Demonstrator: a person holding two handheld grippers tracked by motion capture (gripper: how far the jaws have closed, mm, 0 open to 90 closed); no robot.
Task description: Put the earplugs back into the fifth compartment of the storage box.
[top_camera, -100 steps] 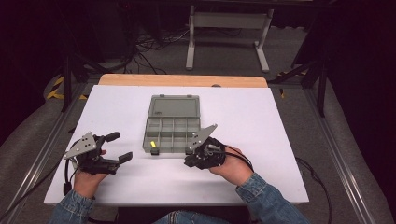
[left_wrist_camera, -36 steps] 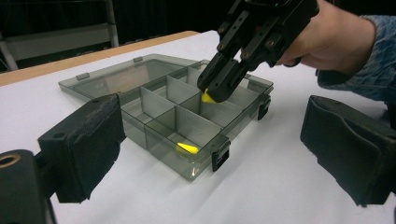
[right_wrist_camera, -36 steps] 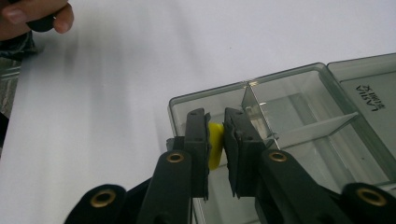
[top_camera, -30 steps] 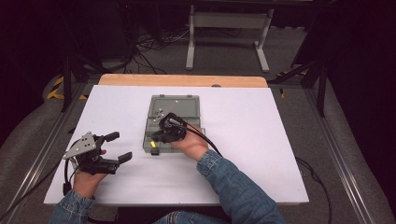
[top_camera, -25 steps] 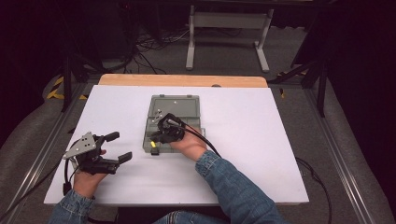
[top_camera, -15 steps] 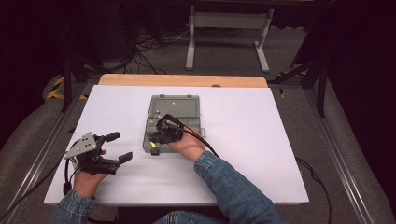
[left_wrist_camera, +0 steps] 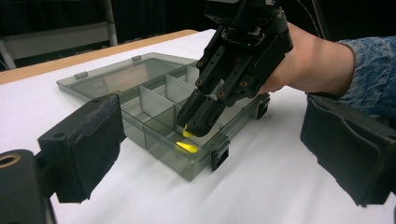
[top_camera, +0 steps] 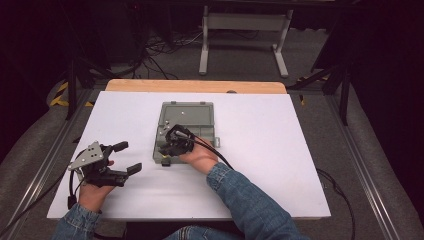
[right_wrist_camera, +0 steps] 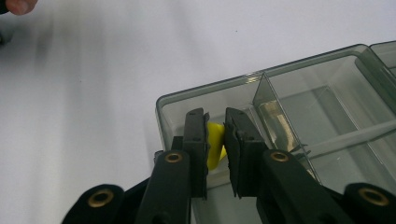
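My right claw [right_wrist_camera: 215, 140] is pinching a small yellow piece [right_wrist_camera: 214, 144] inside the near corner compartment of a smoky grey organiser box [top_camera: 187, 131], which lies open near the middle of the white table [top_camera: 280, 150]. I judge the grasp made and the lift out of the box not yet done. In the left gripper view a yellow glow shows on the compartment floor under the piece. The piece is bright, smooth and rounded, mostly hidden between my pads. My left claw [top_camera: 125, 157] rests spread and empty on the table, well apart from the box.
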